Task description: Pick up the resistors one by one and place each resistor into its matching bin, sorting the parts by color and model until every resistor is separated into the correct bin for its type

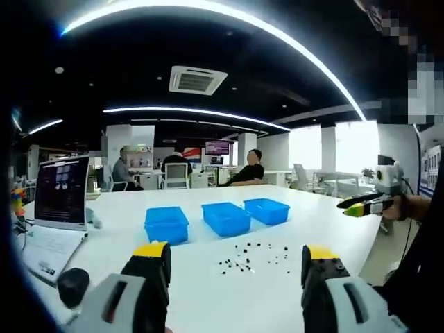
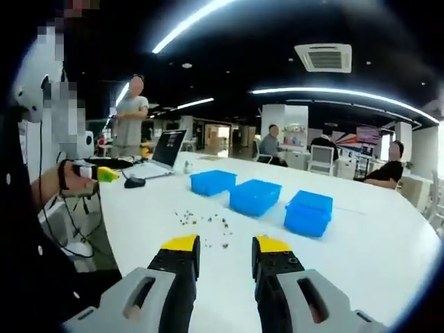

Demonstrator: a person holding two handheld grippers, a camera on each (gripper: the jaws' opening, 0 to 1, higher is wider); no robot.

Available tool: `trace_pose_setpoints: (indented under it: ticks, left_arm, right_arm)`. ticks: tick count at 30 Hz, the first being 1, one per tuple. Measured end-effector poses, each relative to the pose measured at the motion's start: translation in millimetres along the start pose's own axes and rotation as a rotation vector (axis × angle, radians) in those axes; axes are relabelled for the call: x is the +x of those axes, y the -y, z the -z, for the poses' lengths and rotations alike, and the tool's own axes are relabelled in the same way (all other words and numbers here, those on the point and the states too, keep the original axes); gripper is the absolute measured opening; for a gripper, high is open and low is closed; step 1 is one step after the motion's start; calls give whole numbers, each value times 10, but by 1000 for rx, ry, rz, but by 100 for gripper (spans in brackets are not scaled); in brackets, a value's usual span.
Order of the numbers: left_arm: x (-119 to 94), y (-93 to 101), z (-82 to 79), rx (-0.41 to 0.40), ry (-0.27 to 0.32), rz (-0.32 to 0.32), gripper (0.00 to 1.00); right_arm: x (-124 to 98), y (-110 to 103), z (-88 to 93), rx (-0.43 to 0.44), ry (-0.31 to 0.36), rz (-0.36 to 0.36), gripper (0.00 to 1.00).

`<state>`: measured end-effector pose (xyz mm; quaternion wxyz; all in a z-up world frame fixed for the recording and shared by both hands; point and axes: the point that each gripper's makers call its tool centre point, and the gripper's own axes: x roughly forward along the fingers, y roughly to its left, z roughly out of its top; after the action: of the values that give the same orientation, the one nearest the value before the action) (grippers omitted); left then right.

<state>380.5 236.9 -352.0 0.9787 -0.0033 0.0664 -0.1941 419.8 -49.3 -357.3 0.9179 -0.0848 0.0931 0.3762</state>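
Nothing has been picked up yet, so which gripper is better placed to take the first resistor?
Probably the right gripper: in the right gripper view the scattered resistors lie just beyond its open fingers. In the left gripper view the resistors sit farther ahead of the left gripper.

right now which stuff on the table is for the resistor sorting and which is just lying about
For the job:
- resistors, scattered loose on the white table
- three blue bins behind them
- left gripper and right gripper, both open and empty

Lying about:
- laptop
- black mouse
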Motion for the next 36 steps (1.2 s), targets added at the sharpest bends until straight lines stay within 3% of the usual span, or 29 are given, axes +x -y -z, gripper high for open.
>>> trace_pose_setpoints:
  ticks: [10, 20, 26, 36]
  left_arm:
    - [-49, -37, 84, -12, -6, -13, 77]
    - [-97, -76, 185, -23, -22, -20, 77]
    - [-123, -86, 211, -30, -26, -22, 77]
    - [-177, -63, 285, -32, -48, -27, 77]
  right_arm:
    - [278, -55, 10, -42, -176, -194, 32]
    - [643, -120, 208, -236, -409, -357, 31]
    - [845, -216, 193, -370, -472, -447, 30]
    - [1322, -688, 71, -721, -469, -759, 30]
